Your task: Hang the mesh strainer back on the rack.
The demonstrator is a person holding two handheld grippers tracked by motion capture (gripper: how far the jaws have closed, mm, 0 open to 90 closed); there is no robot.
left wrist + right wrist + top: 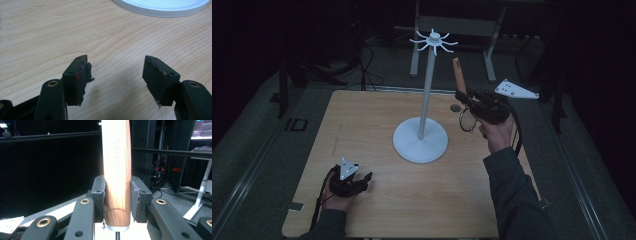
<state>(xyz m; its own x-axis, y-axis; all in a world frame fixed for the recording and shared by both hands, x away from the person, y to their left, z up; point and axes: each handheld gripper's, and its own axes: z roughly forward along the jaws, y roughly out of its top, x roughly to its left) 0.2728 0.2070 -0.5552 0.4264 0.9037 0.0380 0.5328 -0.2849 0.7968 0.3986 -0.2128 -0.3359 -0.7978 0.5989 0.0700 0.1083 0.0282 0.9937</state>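
Note:
A white stand point(421, 140) with a round base, a thin pole and a ring of hooks point(433, 41) at its top stands mid-table. To its right, a raised hand holds my right gripper point(463, 96) above the table. Its jaws are shut on the wooden handle point(117, 165) of a utensil, which points up point(457, 71). A metal collar point(117, 228) ends the handle, and a wire loop point(467, 121) hangs below the gripper. My left gripper point(365, 180) rests low at the table's front left, open point(116, 75), with bare wood between its pads.
The wooden table point(377, 205) ends close behind the left hand. In the left gripper view the stand's white base rim point(162, 8) lies just ahead. A desk frame point(452, 25) and cables on the floor sit beyond the far edge in the dark.

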